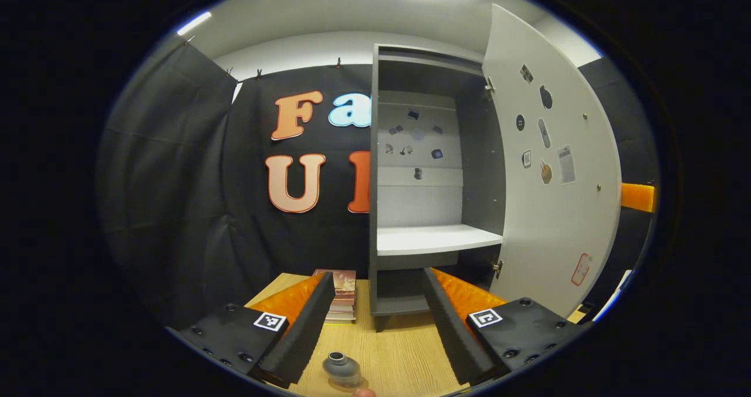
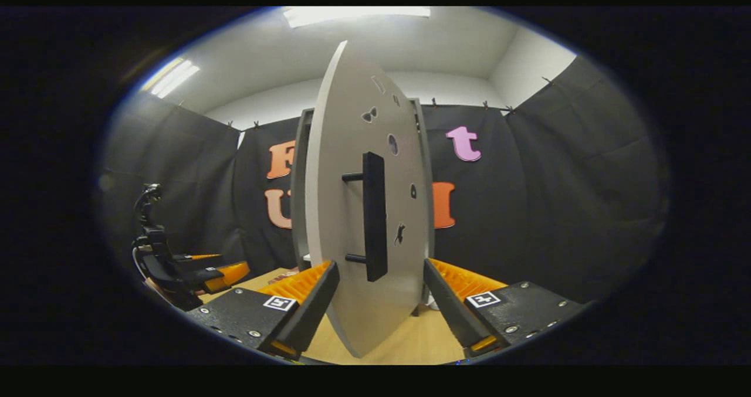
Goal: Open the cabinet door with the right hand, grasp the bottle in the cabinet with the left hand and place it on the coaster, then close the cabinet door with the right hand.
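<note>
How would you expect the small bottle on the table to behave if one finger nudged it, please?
The bottle looks squat with a narrow neck, so it would probably slide rather than tip. Its rounded body may roll if toppled. It seems light for its size.

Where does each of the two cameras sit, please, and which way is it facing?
Left gripper view: rides the left hand-held gripper, facing the open cabinet and its bare shelf; its open fingers frame the bottle on the table.
Right gripper view: rides the right hand-held gripper, facing the door and handle; fingers open either side of the door edge.
Shared: cabinet, door, table; the right gripper view also catches the left hand-held gripper.
</note>
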A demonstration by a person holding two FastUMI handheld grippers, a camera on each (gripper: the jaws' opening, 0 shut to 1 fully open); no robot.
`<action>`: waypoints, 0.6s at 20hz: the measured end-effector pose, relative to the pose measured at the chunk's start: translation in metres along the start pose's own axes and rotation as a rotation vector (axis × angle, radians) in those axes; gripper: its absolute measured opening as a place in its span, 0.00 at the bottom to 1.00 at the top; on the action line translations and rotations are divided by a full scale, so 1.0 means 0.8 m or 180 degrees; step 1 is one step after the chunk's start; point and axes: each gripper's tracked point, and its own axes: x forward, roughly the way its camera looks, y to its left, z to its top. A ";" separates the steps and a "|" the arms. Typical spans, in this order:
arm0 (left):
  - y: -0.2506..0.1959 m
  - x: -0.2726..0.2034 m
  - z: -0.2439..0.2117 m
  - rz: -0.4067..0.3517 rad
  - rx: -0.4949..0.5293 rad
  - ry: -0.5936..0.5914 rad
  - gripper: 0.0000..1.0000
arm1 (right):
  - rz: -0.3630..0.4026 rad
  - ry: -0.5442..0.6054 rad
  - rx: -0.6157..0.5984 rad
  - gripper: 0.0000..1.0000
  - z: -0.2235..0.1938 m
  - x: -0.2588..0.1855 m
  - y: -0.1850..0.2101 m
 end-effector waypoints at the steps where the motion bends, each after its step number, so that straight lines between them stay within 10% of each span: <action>1: 0.009 0.005 -0.001 0.0001 0.0007 0.0002 0.99 | -0.0006 -0.0009 -0.0022 0.90 -0.001 0.012 0.007; 12: 0.108 0.081 -0.008 -0.0177 0.0070 -0.0026 0.99 | -0.0049 0.0057 0.0085 0.86 -0.019 0.138 0.121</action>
